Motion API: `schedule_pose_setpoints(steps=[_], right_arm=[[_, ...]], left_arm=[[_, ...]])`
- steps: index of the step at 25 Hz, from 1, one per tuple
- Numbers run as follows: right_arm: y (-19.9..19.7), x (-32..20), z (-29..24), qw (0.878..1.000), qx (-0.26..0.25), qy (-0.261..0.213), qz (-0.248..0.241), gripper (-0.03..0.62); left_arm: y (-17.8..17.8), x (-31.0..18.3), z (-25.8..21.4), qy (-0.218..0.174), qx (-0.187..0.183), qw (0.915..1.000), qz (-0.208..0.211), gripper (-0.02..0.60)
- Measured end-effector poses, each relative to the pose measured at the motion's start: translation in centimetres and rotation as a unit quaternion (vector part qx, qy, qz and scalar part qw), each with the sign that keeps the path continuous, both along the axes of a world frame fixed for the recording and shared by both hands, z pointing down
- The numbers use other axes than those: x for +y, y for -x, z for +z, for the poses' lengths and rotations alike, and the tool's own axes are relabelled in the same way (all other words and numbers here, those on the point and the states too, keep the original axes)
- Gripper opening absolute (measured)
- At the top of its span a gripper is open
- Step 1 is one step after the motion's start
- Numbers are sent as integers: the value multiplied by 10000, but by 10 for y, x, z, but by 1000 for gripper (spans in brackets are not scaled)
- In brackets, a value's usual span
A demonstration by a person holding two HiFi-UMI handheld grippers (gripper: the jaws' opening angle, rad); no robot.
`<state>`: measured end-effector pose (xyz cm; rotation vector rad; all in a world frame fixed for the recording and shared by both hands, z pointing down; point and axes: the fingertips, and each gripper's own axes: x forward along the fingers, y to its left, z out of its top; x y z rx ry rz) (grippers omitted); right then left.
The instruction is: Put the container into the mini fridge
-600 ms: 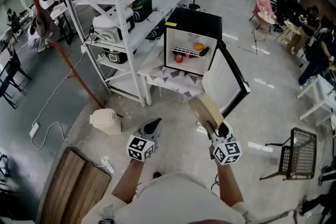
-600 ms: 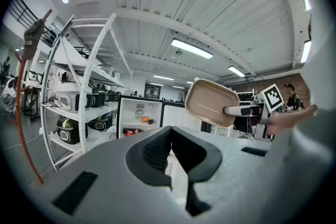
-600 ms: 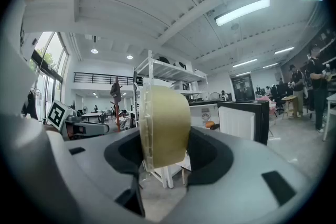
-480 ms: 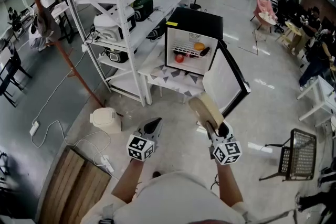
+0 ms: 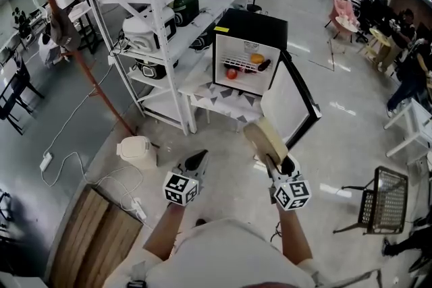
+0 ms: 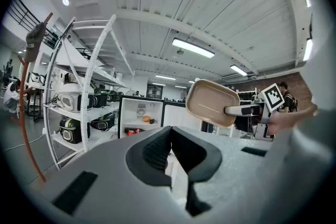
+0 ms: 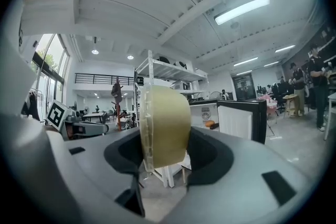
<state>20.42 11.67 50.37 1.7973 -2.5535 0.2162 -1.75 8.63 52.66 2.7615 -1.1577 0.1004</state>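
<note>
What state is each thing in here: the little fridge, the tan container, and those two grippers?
Mini fridge, door swung open, food on its shelf.
Container, held on edge in the air, not yet in the fridge.
Right gripper, shut on the container.
Left gripper, shut, empty.

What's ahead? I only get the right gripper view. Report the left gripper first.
Observer: The left gripper is shut, with nothing in it.
Operator: Now list what the fridge holds.
Observer: A red item lies below the wire shelf of the fridge.
Operator: Check the floor on the left.
Observer: A white cooker stands there, left of the straight line to the fridge.
</note>
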Motion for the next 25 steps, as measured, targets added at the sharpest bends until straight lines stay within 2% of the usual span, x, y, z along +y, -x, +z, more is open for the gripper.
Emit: schedule_pose_setpoints(steps=[17, 25], right_arm=[[-34, 7, 16, 9997, -125, 81, -215, 225], [-32, -12, 22, 9994, -174, 129, -288, 225]], left_arm=[[-41, 26, 10, 45, -12, 9999, -98, 5], [-39, 11, 19, 125, 25, 9997, -211, 5]])
